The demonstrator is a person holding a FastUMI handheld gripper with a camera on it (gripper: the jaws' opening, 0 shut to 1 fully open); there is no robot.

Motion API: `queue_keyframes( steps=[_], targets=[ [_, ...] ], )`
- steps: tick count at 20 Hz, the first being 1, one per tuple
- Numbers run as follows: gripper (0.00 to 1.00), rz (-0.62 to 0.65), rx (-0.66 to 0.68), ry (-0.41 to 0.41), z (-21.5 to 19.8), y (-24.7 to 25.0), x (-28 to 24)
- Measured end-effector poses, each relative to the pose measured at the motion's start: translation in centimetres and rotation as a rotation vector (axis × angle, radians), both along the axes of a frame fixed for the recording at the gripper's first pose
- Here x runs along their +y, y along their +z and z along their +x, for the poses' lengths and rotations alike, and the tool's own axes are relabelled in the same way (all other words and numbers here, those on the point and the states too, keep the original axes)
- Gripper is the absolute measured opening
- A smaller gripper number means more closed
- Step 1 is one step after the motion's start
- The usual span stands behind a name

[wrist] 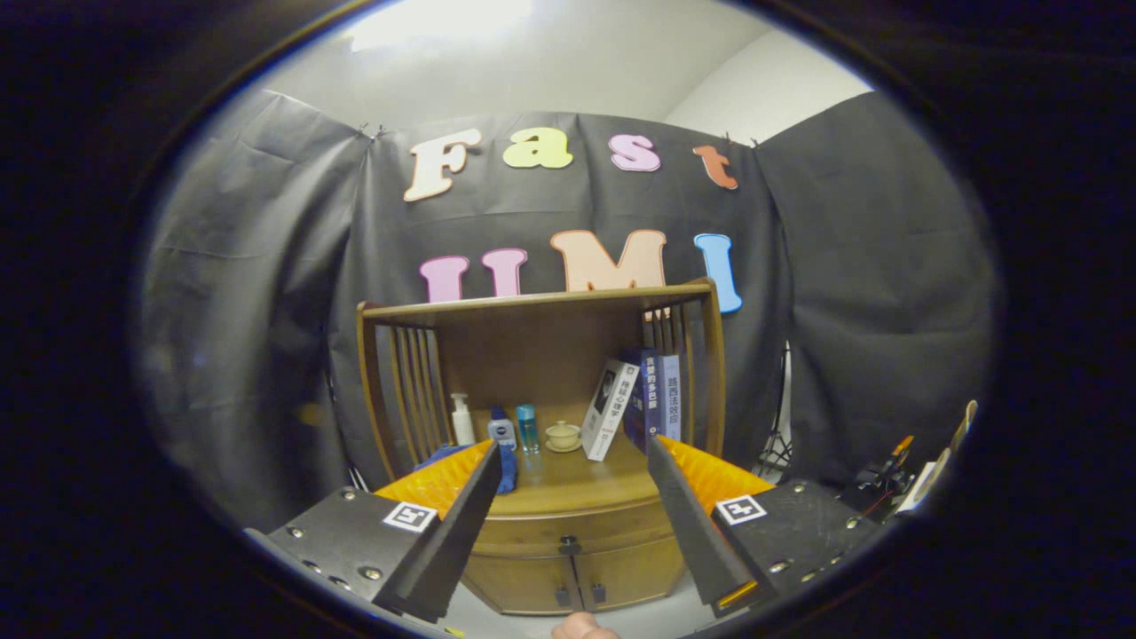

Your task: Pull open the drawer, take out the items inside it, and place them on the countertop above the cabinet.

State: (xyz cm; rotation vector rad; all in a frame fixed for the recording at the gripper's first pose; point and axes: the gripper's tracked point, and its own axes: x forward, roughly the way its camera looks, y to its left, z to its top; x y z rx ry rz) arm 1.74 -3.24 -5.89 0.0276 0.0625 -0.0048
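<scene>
So the gripper is spread wide, nothing held. The drawer sits straight ahead and a bit below, shut, running sideways across the cabinet; its small knob lines up between the fingers, I think. Countertop above has free space beside the bottles, cup and books.

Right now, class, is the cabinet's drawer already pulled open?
No: the drawer sits flush in the cabinet front, its knob untouched, while the open claw hovers in front of it.
</scene>
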Motion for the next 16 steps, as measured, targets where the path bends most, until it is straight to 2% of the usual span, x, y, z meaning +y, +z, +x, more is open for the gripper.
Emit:
queue_keyframes(
  steps=[4, 12, 16],
  targets=[
    [0.99, 0.005, 0.074, -0.002, 2.8, -5.4, 0.5],
    [0.99, -0.029, 0.084, 0.053, 6.5, -14.1, 1.7],
    [0.99, -0.017, 0.161, 0.057, 9.0, -20.2, 1.4]
  ],
)
